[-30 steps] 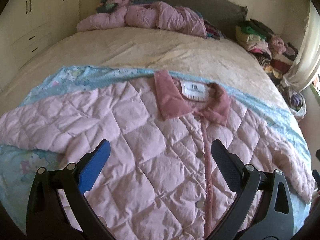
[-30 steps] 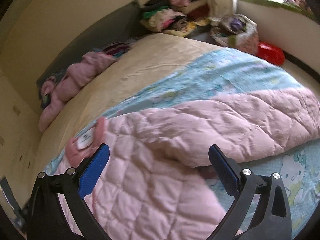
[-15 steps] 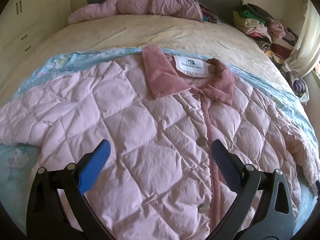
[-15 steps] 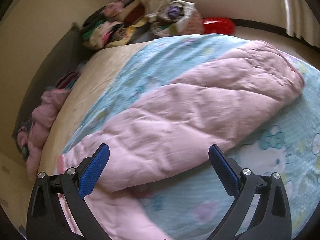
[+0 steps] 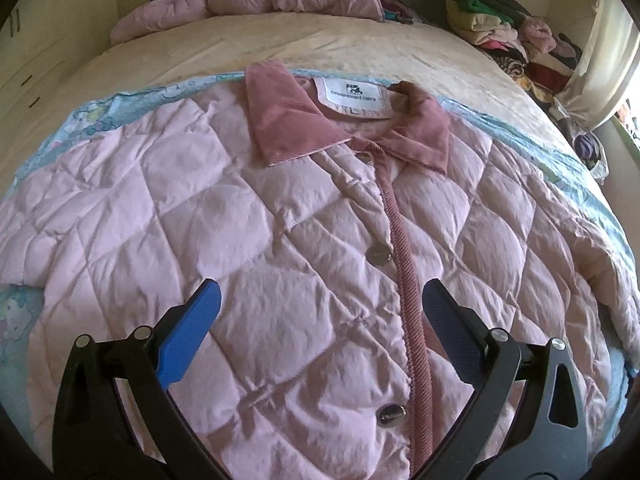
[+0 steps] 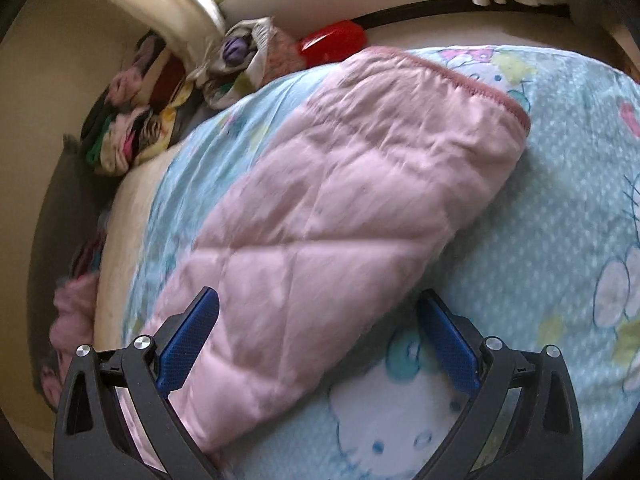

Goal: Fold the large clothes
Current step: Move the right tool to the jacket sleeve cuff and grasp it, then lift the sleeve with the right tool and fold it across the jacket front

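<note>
**Pink quilted jacket spread flat on the bed, both claws empty**

The pink quilted jacket [image 5: 280, 220] lies face up across the bed [image 5: 320, 48], buttoned down the front, its darker corduroy collar [image 5: 288, 124] turned out and a white label [image 5: 352, 96] showing inside the neck. It rests on a light blue cartoon-print blanket [image 6: 560, 208] that covers the near part of the bed; beyond that the cream sheet is bare up to a heap of pink clothing [image 5: 256, 0] by the headboard.

The left claw [image 5: 320, 304] hangs over the jacket's chest, just left of the corded placket [image 5: 404, 264] and the metal snaps, its jaws spread wide with nothing between them.

The right claw [image 6: 318, 312] hovers over the jacket's sleeve [image 6: 360, 200], which stretches out flat on the blanket with its trimmed cuff [image 6: 460, 76] pointing towards the far edge of the bed. Its jaws are also wide apart and grip nothing; whether they touch the cloth I cannot tell.

A pile of folded clothes [image 5: 512, 36] sits beside the bed near the curtain [image 5: 600, 52], and a red object [image 6: 332, 40] lies past the cuff.
</note>
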